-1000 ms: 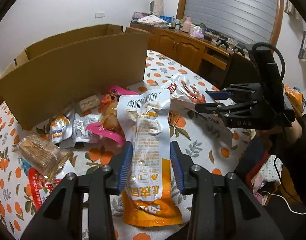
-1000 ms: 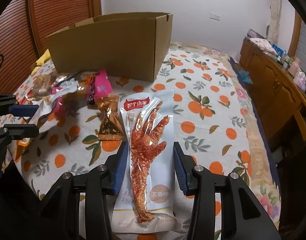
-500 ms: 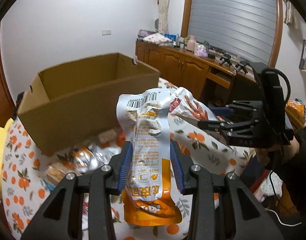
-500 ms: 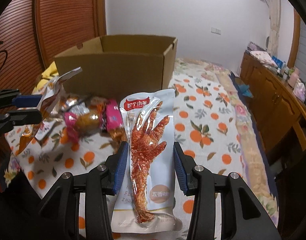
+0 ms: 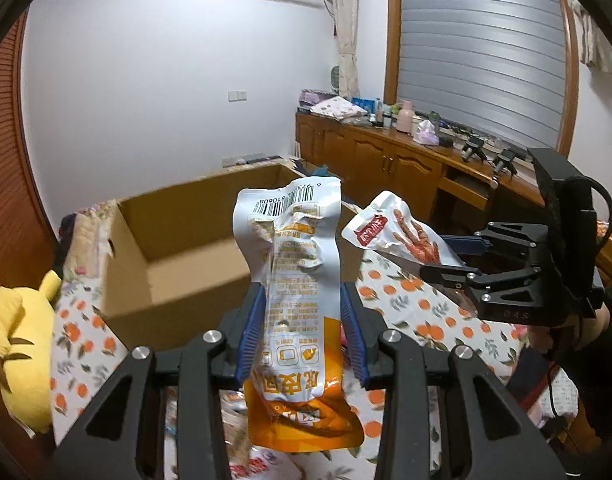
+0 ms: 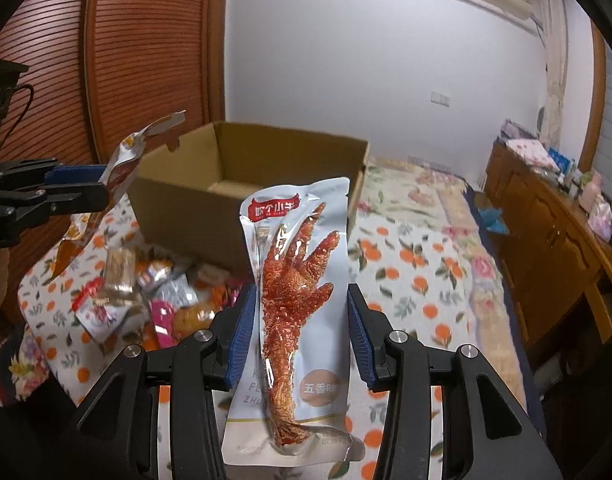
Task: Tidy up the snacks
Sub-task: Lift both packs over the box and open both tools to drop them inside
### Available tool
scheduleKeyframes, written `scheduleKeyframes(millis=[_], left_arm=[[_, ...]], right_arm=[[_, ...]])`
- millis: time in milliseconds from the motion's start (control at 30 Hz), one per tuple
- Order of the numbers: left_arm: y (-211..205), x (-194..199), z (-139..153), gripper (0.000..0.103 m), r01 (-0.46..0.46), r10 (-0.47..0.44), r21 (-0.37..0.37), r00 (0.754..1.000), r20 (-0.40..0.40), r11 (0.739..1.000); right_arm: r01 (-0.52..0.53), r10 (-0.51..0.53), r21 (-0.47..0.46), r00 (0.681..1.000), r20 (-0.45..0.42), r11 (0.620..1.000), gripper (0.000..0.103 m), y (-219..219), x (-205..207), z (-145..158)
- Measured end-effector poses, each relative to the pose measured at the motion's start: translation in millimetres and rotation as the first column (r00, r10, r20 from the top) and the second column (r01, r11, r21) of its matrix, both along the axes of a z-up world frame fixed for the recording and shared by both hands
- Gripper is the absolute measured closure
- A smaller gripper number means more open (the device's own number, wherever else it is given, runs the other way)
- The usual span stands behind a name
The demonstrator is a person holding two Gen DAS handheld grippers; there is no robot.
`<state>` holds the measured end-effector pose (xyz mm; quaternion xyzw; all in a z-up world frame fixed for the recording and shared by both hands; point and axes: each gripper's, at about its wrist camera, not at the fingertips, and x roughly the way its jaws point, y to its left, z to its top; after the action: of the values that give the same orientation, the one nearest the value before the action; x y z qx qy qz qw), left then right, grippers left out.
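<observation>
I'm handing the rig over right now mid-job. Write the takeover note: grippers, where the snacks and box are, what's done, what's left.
Left gripper: shut on the orange-and-white packet, held in the air.
Right gripper: shut on the chicken-foot packet, also in the air.
Cardboard box: open, ahead of both grippers; the part of its inside in view looks empty.
Loose snacks: piled on the tablecloth in front of the box.
Done: two packets picked up.
Left: drop both in the box, then clear the pile.

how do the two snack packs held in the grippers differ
The pack in the left gripper is the orange and white pouch, opaque and crumpled, its barcode side showing. The pack in the right gripper is the chicken foot pack, pale with a clear window showing the red foot, and flatter. Both are held upright, clamped at the sides, near the open cardboard box.
</observation>
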<state>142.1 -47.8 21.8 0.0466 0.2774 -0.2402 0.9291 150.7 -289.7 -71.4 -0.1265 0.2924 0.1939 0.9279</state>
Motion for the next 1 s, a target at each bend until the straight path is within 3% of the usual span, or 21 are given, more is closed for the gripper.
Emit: scheduleKeyframes(millis=[567, 1000], left_arm=[[21.7, 59.6, 5.8, 0.066, -0.066, 0.066, 0.018, 0.998, 0.014, 0.998], [33.5, 108.6, -7.5, 0.069, -0.133, 0.134, 0.037, 0.991, -0.026, 0.99]], right_arm=[[-0.057, 0.056, 0.019, 0.998, 0.028, 0.998, 0.058, 39.6, 54.9, 21.6], [-0.054, 0.055, 0.047, 0.998, -0.036, 0.997, 0.058, 55.6, 117.0, 19.5]])
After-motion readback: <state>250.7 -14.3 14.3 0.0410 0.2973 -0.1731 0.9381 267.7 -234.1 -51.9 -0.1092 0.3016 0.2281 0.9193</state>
